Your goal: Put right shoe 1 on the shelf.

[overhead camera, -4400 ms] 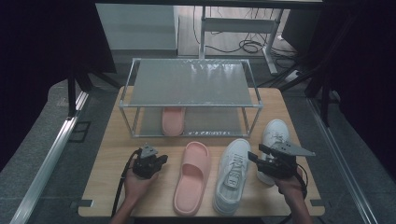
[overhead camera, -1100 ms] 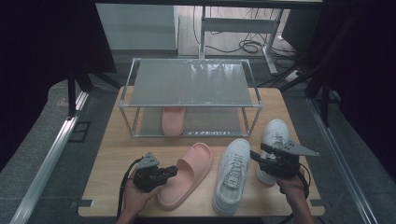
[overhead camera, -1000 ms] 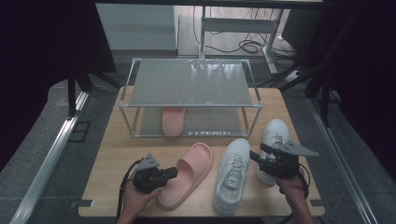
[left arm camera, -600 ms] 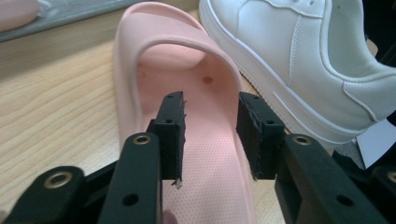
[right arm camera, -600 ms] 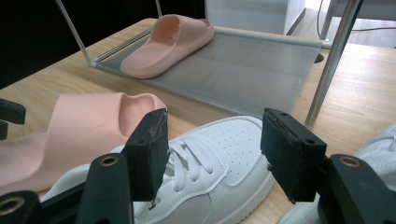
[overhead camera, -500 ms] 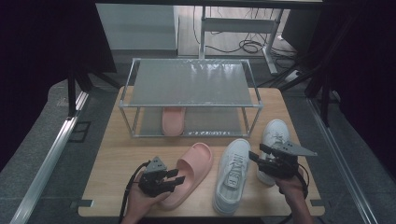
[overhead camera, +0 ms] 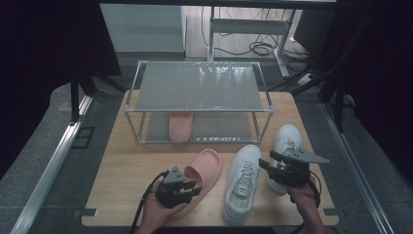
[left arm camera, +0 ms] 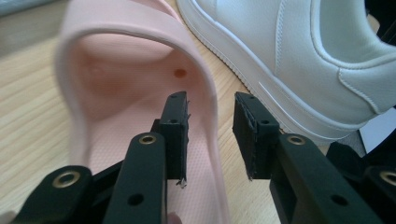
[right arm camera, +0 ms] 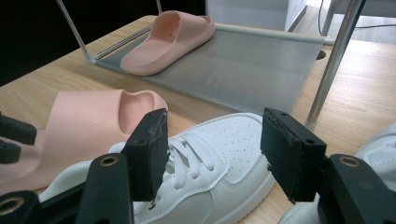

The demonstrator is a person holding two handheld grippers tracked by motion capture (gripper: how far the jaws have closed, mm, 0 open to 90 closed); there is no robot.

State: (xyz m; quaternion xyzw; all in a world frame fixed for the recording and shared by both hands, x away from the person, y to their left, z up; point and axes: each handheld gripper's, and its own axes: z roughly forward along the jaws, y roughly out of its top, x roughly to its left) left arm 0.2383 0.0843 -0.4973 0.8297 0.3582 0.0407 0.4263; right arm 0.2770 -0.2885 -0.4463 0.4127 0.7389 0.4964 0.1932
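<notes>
My left gripper (overhead camera: 187,187) sits at the heel end of the pink slipper (overhead camera: 200,173) lying on the wooden table (overhead camera: 126,170), at the near side. In the left gripper view, the slipper's side wall (left arm camera: 205,107) runs up between the two black jaws: one jaw is inside the slipper over its footbed, the other outside it. The jaws have just been closing, yet I see a gap on both sides of the wall, so the claw stands open around the rim and is not gripping it. The slipper lies at an angle, its toe pointing toward the rack (overhead camera: 199,87), just beside a white sneaker (overhead camera: 242,183).

My right gripper (overhead camera: 265,163) hovers over that sneaker, jaws wide apart and holding nothing; in the right gripper view the sneaker's laces (right arm camera: 196,154) show between them. A second white sneaker (overhead camera: 286,144) lies to the right of the first, partly under my right hand (overhead camera: 302,192). The matching pink slipper (overhead camera: 180,126) rests on the rack's lower shelf.
</notes>
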